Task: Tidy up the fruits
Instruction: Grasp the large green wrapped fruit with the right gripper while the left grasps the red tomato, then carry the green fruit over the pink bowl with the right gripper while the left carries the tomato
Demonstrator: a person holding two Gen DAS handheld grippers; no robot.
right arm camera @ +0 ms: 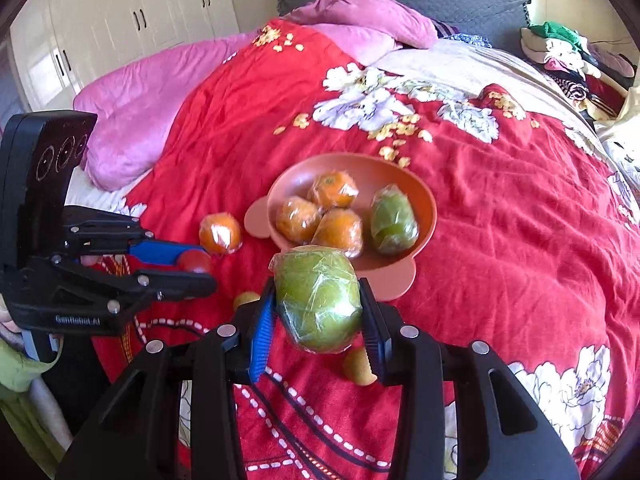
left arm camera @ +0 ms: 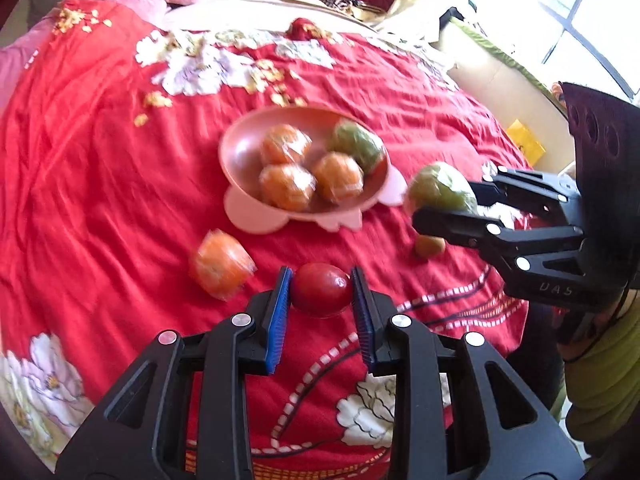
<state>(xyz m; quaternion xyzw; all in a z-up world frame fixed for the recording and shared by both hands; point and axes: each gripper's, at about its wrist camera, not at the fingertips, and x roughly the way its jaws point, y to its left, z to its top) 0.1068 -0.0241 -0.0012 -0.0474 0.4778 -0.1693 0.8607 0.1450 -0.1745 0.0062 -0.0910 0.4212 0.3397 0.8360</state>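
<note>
My left gripper point(left arm camera: 321, 280) is shut on a small red fruit point(left arm camera: 320, 292), held just above the red bedspread. My right gripper point(right arm camera: 318, 300) is shut on a green fruit in clear wrap point(right arm camera: 316, 312), raised near the front rim of the pink bowl point(right arm camera: 400, 172). The bowl holds three wrapped oranges point(right arm camera: 334, 190) and another wrapped green fruit point(right arm camera: 394, 220). One wrapped orange point(left arm camera: 220, 266) lies loose on the cover left of the red fruit. Two small yellowish fruits point(right arm camera: 245, 299) point(right arm camera: 358, 368) lie on the cover under the right gripper.
Everything lies on a bed with a red flowered cover point(right arm camera: 500, 220). Pink bedding point(right arm camera: 132, 112) lies at the far left and a pile of clothes point(right arm camera: 568, 60) at the far right. A cardboard box point(left arm camera: 500, 80) stands beside the bed below a window.
</note>
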